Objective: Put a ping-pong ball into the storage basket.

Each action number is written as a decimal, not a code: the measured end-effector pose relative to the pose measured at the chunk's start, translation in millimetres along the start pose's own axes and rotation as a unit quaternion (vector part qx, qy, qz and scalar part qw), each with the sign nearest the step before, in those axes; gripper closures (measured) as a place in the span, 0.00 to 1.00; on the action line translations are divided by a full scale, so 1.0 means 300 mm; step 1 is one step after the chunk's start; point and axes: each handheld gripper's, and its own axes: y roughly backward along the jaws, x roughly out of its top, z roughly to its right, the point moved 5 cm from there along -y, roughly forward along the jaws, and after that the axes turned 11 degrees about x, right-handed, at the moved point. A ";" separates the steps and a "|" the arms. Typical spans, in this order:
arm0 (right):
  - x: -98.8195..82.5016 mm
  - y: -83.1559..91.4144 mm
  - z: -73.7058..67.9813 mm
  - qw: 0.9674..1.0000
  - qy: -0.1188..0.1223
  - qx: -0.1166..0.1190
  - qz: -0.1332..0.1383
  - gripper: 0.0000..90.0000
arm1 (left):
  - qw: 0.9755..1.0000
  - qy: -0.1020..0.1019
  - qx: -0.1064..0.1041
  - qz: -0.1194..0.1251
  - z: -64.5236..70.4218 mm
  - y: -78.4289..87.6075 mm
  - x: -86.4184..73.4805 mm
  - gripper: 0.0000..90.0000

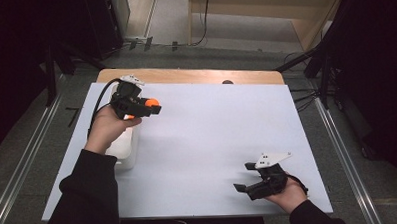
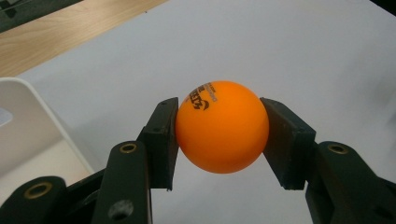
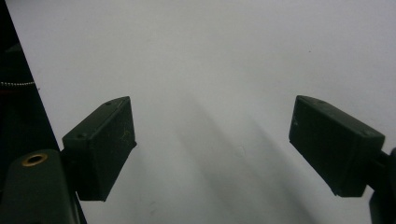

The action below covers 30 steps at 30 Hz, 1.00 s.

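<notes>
Ball (image 2: pixel 222 126), orange, is clamped across its middle by left gripper (image 2: pixel 219 135), centre frame, beside white bin (image 2: pixel 28 126). Right gripper (image 3: pixel 212 149) is kept wide, empty, lower right.

Orange ball (image 2: pixel 222 126): smooth plastic, faint sheen, dark print. Left tool (image 2: pixel 223 140) pads: matt black, brass-coloured rivets in the arms. Surface (image 1: pixel 212 136): matt white sheet over a wood-grain top. White container (image 2: pixel 28 126): smooth plastic, slightly glossy. Right tool (image 3: pixel 212 154): matt black, lightly scuffed.
</notes>
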 end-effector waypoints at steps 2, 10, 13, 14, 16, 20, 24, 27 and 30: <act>0.001 -0.001 -0.001 1.000 -0.001 0.000 0.000 0.15 | 1.000 0.000 0.002 -0.002 -0.007 0.002 -0.005 0.56; 0.009 -0.007 0.000 1.000 0.002 0.005 -0.002 0.15 | 1.000 0.012 0.016 0.004 -0.038 0.019 -0.024 0.56; 0.013 -0.010 0.000 1.000 0.002 0.005 -0.002 0.15 | 1.000 0.020 0.020 0.004 -0.055 0.025 -0.032 0.56; 0.013 -0.010 0.000 1.000 0.002 0.005 -0.003 0.15 | 1.000 0.020 0.023 0.005 -0.062 0.027 -0.034 0.56; 0.015 -0.012 0.002 1.000 0.007 0.005 -0.003 0.15 | 0.999 0.026 0.025 0.009 -0.070 0.030 -0.037 0.56; 0.018 -0.015 0.002 1.000 0.006 0.006 -0.002 0.15 | 0.999 0.030 0.034 0.014 -0.087 0.041 -0.040 0.56; 0.018 -0.015 0.003 1.000 0.006 0.006 -0.003 0.15 | 0.998 0.046 0.043 0.024 -0.103 0.050 -0.039 0.56; 0.017 -0.014 0.003 1.000 0.005 0.006 -0.003 0.15 | 0.997 0.058 0.048 0.028 -0.114 0.055 -0.038 0.56; 0.016 -0.013 0.003 1.000 0.006 0.006 -0.004 0.15 | 0.996 0.063 0.058 0.027 -0.121 0.054 -0.041 0.56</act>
